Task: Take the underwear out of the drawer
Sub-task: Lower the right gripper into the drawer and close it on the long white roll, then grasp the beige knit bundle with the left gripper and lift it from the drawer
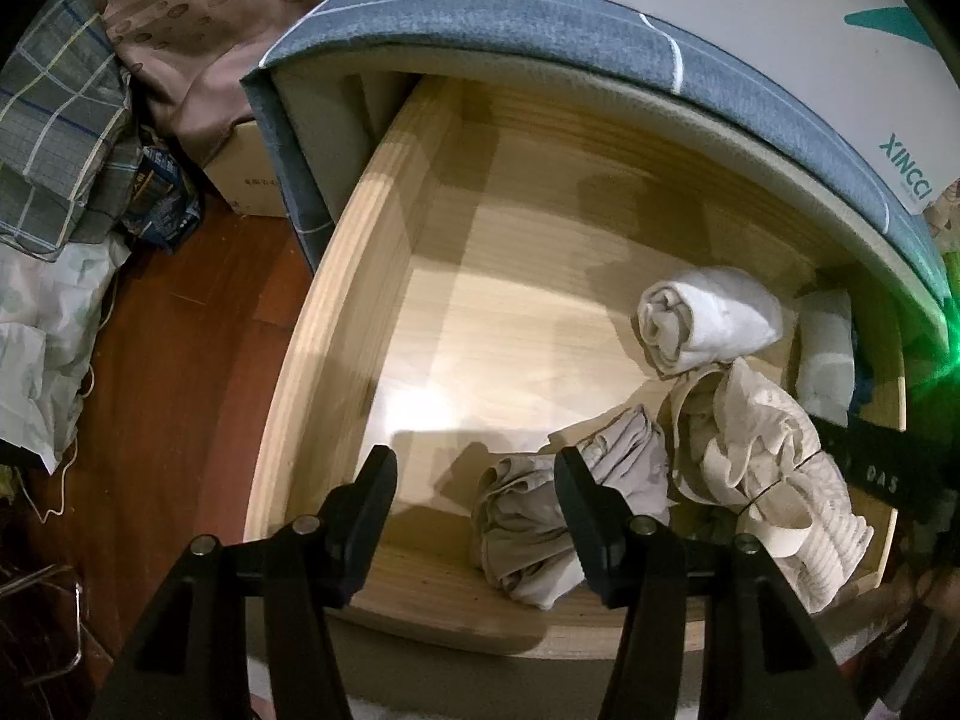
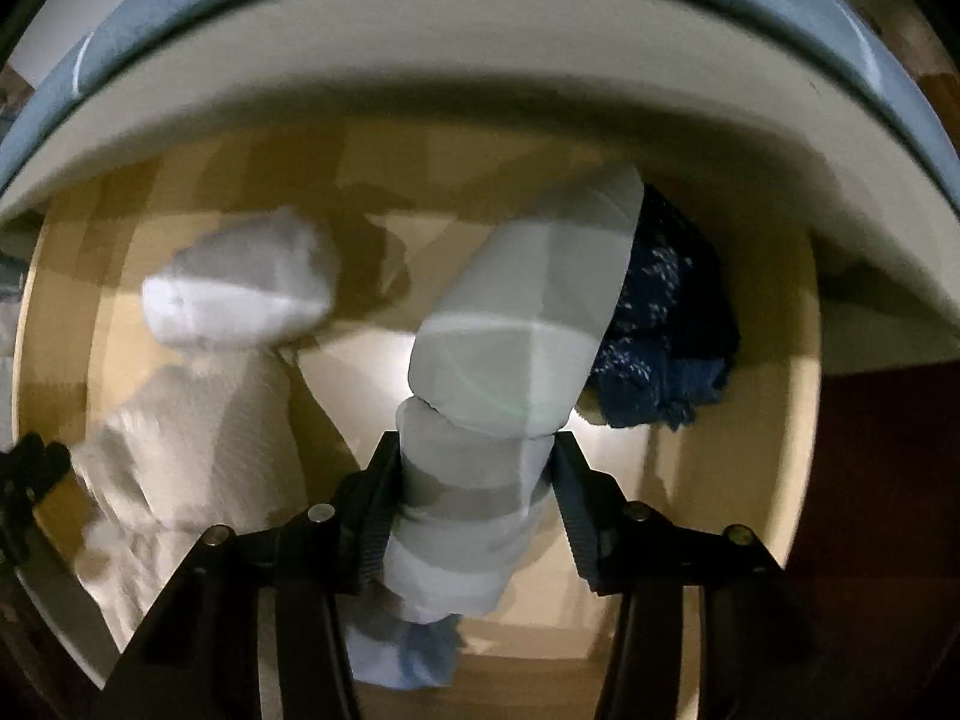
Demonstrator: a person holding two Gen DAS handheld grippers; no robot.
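The open wooden drawer (image 1: 336, 324) holds rolled and crumpled underwear. In the left wrist view a white roll (image 1: 708, 318), a cream ribbed bundle (image 1: 762, 450) and a beige crumpled piece (image 1: 552, 516) lie at the right. My left gripper (image 1: 474, 480) is open and empty above the drawer's front, its right finger over the beige piece. My right gripper (image 2: 474, 468) is shut on a pale grey-striped rolled underwear (image 2: 510, 360) over the drawer (image 2: 804, 420). A dark blue piece (image 2: 666, 324) lies behind the roll, and white bundles (image 2: 240, 294) lie to the left.
The cabinet top (image 1: 480, 18) with grey-blue cloth overhangs the drawer; a white box (image 1: 780, 30) stands on it. Left of the cabinet are a cardboard box (image 1: 246, 168), bedding (image 1: 54, 120) and bags on the wooden floor (image 1: 168, 372).
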